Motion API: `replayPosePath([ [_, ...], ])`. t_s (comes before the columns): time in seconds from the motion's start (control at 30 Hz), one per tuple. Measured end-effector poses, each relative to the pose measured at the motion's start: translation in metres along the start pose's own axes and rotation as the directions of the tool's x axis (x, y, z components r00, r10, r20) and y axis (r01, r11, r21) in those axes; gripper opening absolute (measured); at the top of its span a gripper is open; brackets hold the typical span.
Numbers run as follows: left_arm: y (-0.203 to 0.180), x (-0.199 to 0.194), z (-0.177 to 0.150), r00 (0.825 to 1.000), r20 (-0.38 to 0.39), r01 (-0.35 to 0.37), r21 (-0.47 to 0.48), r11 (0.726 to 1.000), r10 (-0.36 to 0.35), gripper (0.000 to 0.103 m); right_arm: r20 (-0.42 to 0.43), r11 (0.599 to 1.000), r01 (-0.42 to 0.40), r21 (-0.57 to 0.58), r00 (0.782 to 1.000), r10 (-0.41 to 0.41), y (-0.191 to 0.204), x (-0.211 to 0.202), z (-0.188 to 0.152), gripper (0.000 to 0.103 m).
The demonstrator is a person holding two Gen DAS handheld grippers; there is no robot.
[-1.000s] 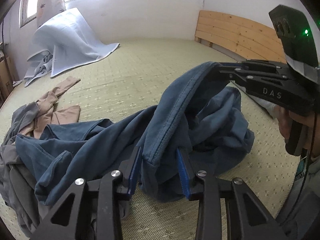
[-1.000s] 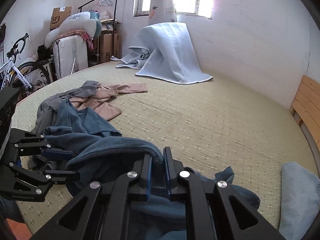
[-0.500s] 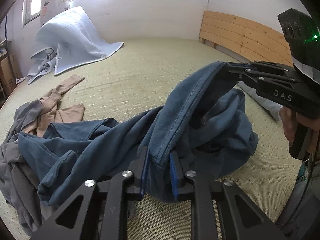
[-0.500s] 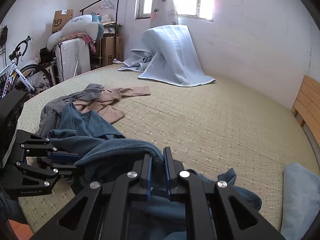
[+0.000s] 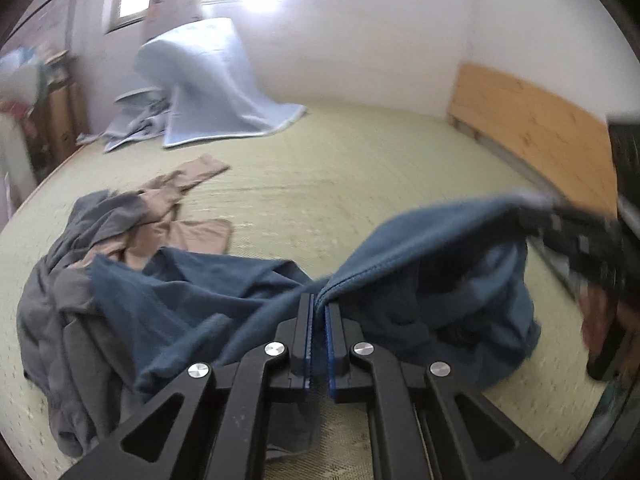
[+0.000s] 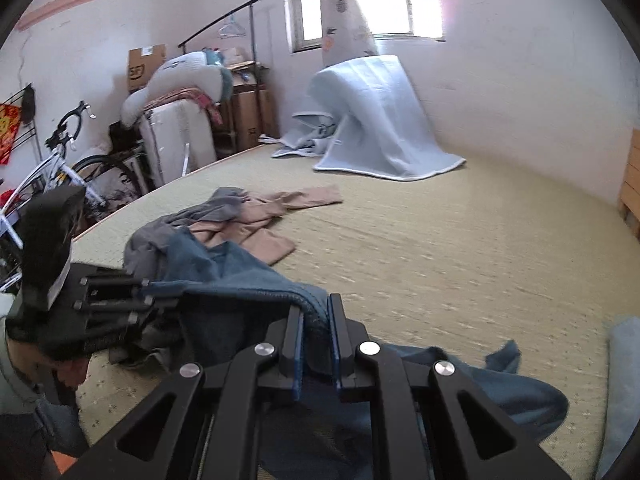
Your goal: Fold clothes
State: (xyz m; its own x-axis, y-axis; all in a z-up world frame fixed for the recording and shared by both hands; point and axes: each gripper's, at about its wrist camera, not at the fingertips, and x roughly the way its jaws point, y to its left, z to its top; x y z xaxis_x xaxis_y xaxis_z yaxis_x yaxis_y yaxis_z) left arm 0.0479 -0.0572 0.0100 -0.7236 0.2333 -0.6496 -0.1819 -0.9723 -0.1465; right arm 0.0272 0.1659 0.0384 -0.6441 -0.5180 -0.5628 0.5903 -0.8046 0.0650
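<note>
A dark blue garment [image 5: 420,248] lies crumpled on the green mat [image 5: 340,168], one seamed edge lifted and stretched between both grippers. My left gripper [image 5: 319,300] is closing its jaws, and the blue pads press on the hem. In the right wrist view the right gripper [image 6: 316,304] is shut on the same garment [image 6: 240,280], with cloth bunched between its pads. The left gripper [image 6: 148,292] shows at the left of that view and the right gripper [image 5: 560,220], blurred, at the right of the left wrist view.
A grey garment [image 5: 60,300] and a tan one [image 5: 180,200] lie tangled to the left of the blue one. A light blue blanket [image 5: 212,92] is draped at the far wall. A wooden headboard [image 5: 532,132] runs along the right. A bicycle [image 6: 60,168] and stacked boxes stand beyond the mat's left edge.
The left gripper's jaws closed from wide apart onto the blue hem, and the gripper pulled back and up, drawing the edge taut. The right gripper kept its grip.
</note>
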Motion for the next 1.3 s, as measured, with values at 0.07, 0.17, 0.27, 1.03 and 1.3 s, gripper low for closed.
replayPosePath([
  [0.07,0.016,-0.009,0.004,0.999,0.037,-0.005,-0.071,0.997,0.008,0.004,-0.002,1.000,-0.026,-0.012,1.000,0.026,0.009,0.003,0.000,0.010],
  [0.17,0.036,-0.022,0.009,0.996,0.082,-0.018,-0.147,0.989,0.030,0.004,-0.004,0.997,-0.065,-0.030,0.998,0.065,0.024,0.007,0.002,0.010],
  [0.27,0.053,-0.035,0.013,0.988,0.128,-0.059,-0.187,0.981,0.084,0.004,-0.004,0.992,-0.117,-0.045,0.993,0.117,0.043,0.012,0.003,0.010],
  [1.03,0.137,-0.034,0.000,0.955,0.046,-0.253,-0.390,0.886,0.293,0.004,-0.037,0.981,-0.148,-0.122,0.989,0.144,0.064,0.004,0.000,0.042],
  [1.3,0.136,-0.032,0.001,0.952,0.041,-0.264,-0.390,0.882,0.304,0.004,-0.047,0.961,0.253,-0.110,0.965,-0.259,-0.045,-0.067,-0.026,0.045],
])
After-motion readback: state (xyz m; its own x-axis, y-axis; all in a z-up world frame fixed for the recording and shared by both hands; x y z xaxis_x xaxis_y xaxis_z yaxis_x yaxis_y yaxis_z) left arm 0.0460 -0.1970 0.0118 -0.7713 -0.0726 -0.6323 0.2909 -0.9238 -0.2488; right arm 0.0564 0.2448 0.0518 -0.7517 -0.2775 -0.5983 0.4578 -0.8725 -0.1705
